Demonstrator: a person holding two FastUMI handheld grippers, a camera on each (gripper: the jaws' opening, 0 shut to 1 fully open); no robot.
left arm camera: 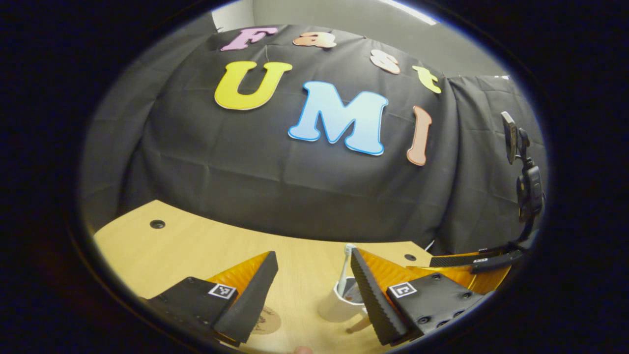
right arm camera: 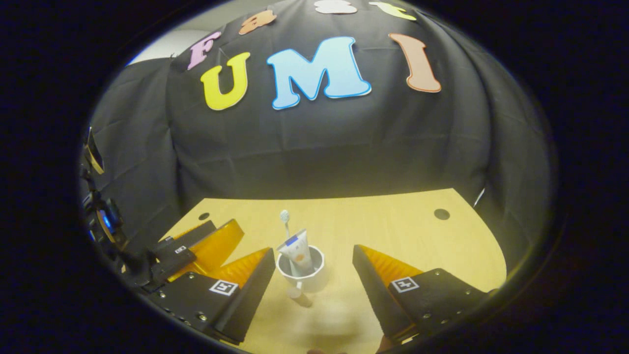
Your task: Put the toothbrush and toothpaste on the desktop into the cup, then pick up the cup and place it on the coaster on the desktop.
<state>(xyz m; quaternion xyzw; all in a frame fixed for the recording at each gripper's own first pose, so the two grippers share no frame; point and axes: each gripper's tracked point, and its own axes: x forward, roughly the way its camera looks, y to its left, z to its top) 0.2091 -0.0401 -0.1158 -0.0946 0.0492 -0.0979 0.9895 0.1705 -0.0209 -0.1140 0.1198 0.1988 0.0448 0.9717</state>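
Cup point(right arm camera: 300, 271), white, holding toothbrush point(right arm camera: 285, 219) and toothpaste point(right arm camera: 297, 251)
Rigid, light, top-heavy; grasp the wall; right claw point(right arm camera: 312, 275) and left claw point(left arm camera: 314, 290) both agape, empty

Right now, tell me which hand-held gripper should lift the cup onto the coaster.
Right. The right hand-held gripper is open with the cup centred between its fingers. The left hand-held gripper has the cup off toward one finger, though the coaster lies nearer it.

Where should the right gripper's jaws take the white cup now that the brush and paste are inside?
Grip the white cup by its round side wall, below the rim, jaws closing from either side. It stands upright between the open right gripper fingers, and the toothbrush and toothpaste tube block its mouth.
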